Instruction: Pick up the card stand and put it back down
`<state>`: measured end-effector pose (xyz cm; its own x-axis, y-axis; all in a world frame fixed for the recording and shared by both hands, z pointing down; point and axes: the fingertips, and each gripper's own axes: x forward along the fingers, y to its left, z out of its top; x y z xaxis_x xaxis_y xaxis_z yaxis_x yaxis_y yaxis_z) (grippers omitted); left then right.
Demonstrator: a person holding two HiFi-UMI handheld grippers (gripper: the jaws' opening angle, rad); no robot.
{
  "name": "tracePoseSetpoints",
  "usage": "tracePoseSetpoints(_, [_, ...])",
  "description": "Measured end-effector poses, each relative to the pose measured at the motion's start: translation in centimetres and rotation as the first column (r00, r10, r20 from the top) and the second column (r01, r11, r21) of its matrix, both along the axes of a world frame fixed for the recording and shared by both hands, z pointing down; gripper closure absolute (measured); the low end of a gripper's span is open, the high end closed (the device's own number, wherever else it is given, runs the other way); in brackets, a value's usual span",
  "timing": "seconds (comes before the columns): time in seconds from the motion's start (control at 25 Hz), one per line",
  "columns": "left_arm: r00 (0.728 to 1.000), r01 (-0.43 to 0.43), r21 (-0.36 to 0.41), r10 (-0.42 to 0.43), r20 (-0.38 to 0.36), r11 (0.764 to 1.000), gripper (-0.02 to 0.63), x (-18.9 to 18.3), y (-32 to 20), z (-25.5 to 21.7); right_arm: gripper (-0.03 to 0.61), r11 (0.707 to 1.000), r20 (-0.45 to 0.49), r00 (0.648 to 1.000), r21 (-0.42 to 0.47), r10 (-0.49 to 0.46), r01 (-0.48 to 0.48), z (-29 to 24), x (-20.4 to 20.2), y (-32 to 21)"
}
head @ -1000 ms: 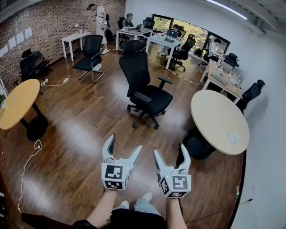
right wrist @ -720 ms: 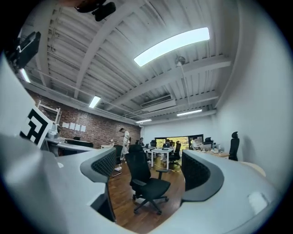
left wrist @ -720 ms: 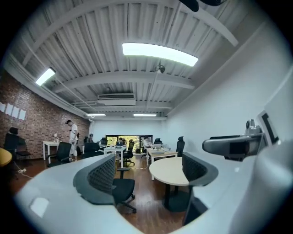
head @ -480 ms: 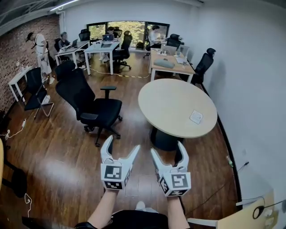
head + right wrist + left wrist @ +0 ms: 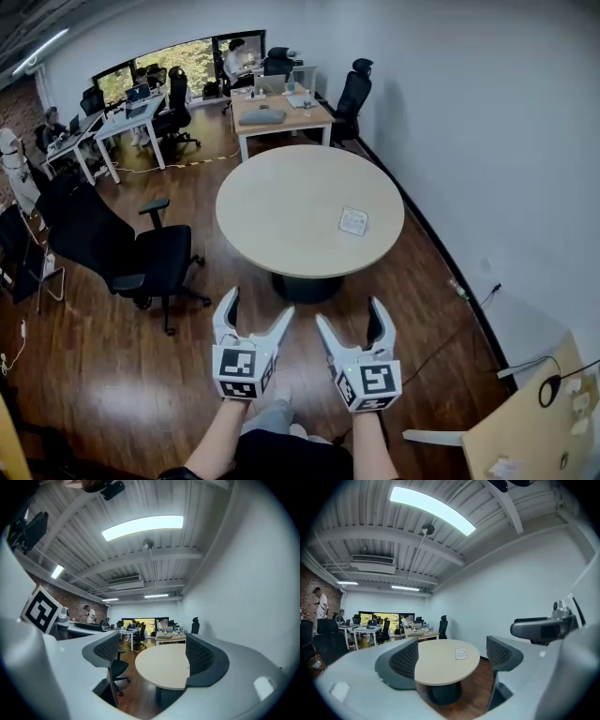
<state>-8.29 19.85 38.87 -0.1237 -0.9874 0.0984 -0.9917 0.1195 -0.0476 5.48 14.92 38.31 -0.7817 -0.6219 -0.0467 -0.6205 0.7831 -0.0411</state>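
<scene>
as left claw [image 5: 261, 302] gapes, card stand [image 5: 353, 221] ahead

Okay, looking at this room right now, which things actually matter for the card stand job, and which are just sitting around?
For the job:
card stand, on the round table
left gripper and right gripper, both open and empty

Just around:
black office chair
far desk
chair by the wall
</scene>
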Motion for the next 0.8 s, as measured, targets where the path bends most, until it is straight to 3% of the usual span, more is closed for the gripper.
tracePoseSetpoints(0.12, [0.999,-0.050,-0.008,0.050,0.001,0.999,0.153,-0.1,-4.5,0.4,0.137,0.999,0.016,0.999,-0.015,0.030,-0.030,0.4,0.1,-3.5])
tracePoseSetpoints(0.28, [0.991,-0.136,-0.012,0.136,0.007,0.991,0.153,-0.8,-10.8,0.5,0.167,1.000,0.120,0.992,0.006,0.029,-0.030,-1.2,-0.7,-7.9])
tracePoseSetpoints(0.44, [0.981,-0.193,0.011,0.192,0.024,0.981,0.153,-2.9,-16.1,-0.2,0.170,0.990,0.045,0.991,0.056,0.124,-0.127,-2.1,-2.7,-13.3])
tracePoseSetpoints(0.6, [0.975,-0.221,0.032,0.221,-0.007,0.975,0.161,-4.9,-20.8,-0.5,0.170,0.977,-0.055,0.979,0.087,0.198,-0.193,-1.6,-4.3,-17.2])
tracePoseSetpoints(0.8, [0.963,-0.265,0.025,0.266,-0.036,0.964,0.164,-5.2,-26.4,0.0,0.170,0.969,-0.083,0.966,0.044,0.247,-0.244,-0.3,-4.2,-22.0])
